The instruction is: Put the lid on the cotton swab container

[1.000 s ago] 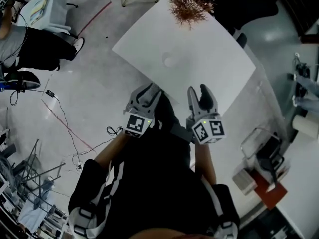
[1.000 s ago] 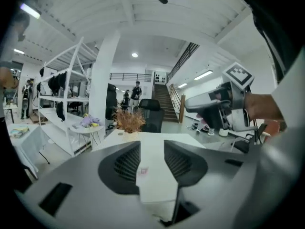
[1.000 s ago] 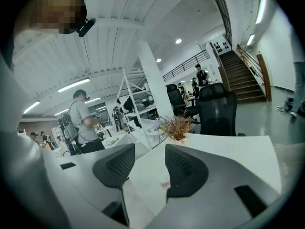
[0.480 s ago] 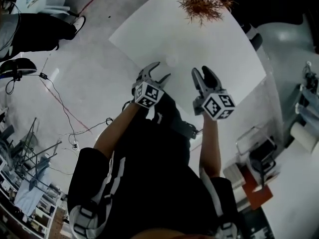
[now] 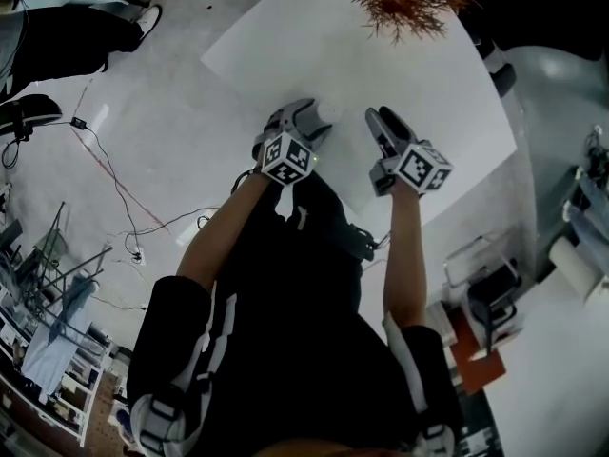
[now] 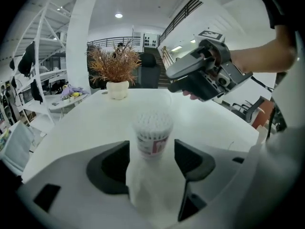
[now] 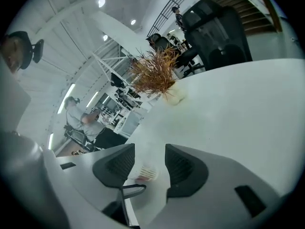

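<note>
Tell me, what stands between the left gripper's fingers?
The cotton swab container stands there, touching neither of the opening fingers; the left gripper view shows it.

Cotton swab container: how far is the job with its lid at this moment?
Done: nothing visible yet; the cotton swab container stands upright on the white table, and no lid can be made out on it. In hand: the left gripper jaws are opening around it, not pressing; the right gripper is open and empty. Left: finding and fitting the lid.
</note>
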`<state>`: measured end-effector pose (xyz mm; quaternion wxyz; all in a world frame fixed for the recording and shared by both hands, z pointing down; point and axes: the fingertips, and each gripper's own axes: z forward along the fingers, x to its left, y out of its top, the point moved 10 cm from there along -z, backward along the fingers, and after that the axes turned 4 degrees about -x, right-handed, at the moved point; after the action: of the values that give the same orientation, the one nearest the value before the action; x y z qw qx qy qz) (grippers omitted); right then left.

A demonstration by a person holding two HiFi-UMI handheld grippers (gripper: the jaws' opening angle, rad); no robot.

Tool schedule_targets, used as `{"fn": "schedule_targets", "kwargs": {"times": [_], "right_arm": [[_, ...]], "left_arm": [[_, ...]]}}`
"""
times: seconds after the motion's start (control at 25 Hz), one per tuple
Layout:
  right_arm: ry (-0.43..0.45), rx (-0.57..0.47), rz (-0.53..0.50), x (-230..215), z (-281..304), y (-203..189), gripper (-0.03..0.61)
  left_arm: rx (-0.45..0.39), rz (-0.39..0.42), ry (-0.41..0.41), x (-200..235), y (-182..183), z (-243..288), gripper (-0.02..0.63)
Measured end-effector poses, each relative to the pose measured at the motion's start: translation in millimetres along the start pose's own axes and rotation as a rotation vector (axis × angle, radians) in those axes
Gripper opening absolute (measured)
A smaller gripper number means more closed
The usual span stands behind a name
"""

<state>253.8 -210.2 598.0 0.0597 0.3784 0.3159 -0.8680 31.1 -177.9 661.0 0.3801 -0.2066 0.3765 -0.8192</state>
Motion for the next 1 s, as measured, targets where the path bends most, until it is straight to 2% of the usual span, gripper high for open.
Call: {"fn": "schedule_targets", "kwargs": {"times": [0.32,0.44,0.64,0.88,1.0], "right_arm": [[0.039,0.078,0.058,-14,27,-13,0.187],[0.039,0.095,0.051,-15,30,-15,0.16],[0.049,0.102,0.044,-14,30,-14,0.132],[0.14,0.119,-0.02,-1,20,-10,0.114],[0.215,0.121,-0.016,11,18,-9,0.112]], "left_arm": [[-0.021,0.083,0.021,3,3,6,0.275],[-0.034,0.097,0.014,4,5,7,0.233],[-0.037,0.108,0.01,4,6,7,0.229],[-0.043,0.102,0.007,4,5,8,0.229],[-0.044,0.1,0.005,5,4,8,0.229]]}}
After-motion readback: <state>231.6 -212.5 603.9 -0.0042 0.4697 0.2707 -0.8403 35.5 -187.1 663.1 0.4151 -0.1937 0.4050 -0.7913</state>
